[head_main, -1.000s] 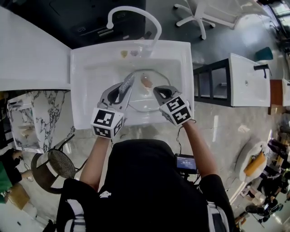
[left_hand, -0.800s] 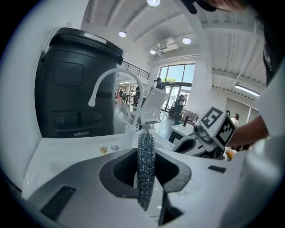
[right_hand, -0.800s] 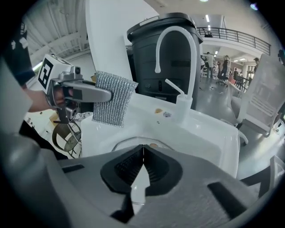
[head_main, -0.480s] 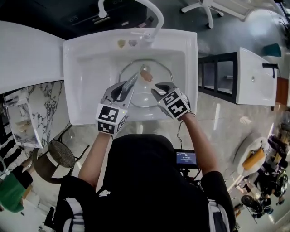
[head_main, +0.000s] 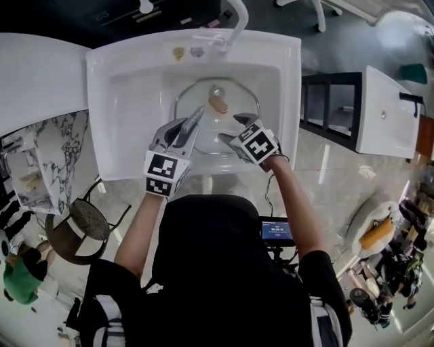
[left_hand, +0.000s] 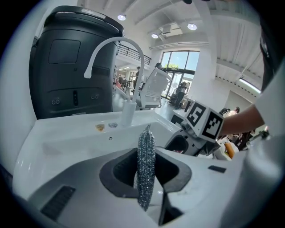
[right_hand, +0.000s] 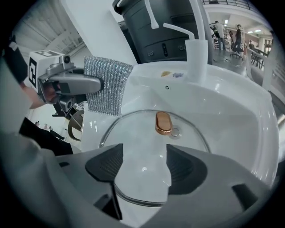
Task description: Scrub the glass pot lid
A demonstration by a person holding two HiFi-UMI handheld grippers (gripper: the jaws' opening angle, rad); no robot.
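Standing at sink: a person in a dark top, at the sink's front edge, both arms reaching over it, one gripper in each hand.
Sink (head_main: 129, 101): white, rectangular, with a deep basin; the landmark for every entry below.
Faucet (head_main: 237, 20): white, high-arched, mounted on the sink's back ledge, its spout curving over the basin.
Glass pot lid (head_main: 234, 95): round, clear, metal-rimmed; lies flat on the sink's floor, about the middle of the basin, knob side up.
Left gripper (head_main: 182, 129): above the front-left part of the sink's basin, angled down towards the basin floor. Its jaws are clamped on the scrub pad, which fills the gap between the dark pads.
Right gripper (head_main: 234, 129): above the front-right part of the sink's basin, pointing steeply down. Its jaws have just been opening and stand wide apart; nothing is gripped, and only the lid's glass and near rim show through the gap, lower in the sink.
Scrub pad (left_hand: 145, 169): silvery woven mesh, flat, held on edge, sticking out past the left jaws towards the sink's back.
Knob (right_hand: 163, 123): copper-coloured, oblong, at the lid's centre, mid-basin in the sink.
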